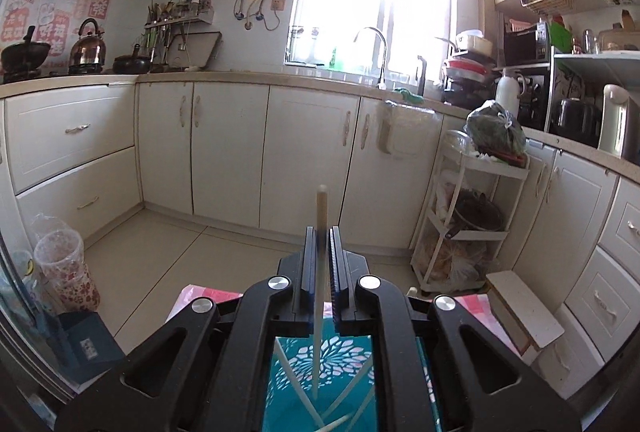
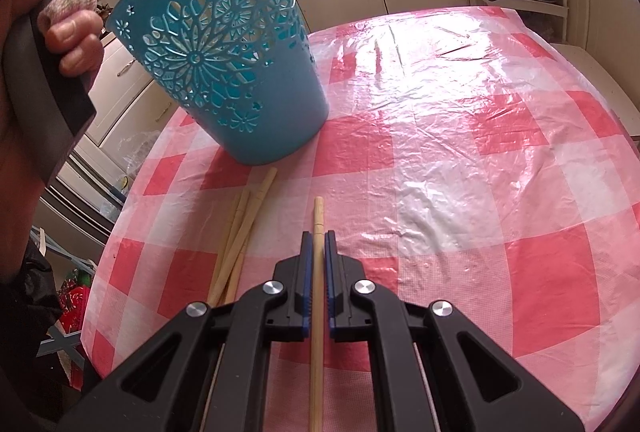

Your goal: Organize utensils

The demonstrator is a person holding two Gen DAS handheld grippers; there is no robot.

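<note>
Left gripper (image 1: 320,244) is clamped on one chopstick (image 1: 321,216), held upright over the blue basket (image 2: 224,68) for dropping in. Right gripper (image 2: 319,246) is closed on another chopstick (image 2: 318,220), low centre; three loose chopsticks (image 2: 240,232) are left beside it.

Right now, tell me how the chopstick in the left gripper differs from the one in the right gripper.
The left gripper holds its chopstick over the blue basket, lower end inside; the right gripper holds its chopstick low over the checked tablecloth. The left chopstick looks paler, the right more tan. Both are clamped between shut jaws.
</note>
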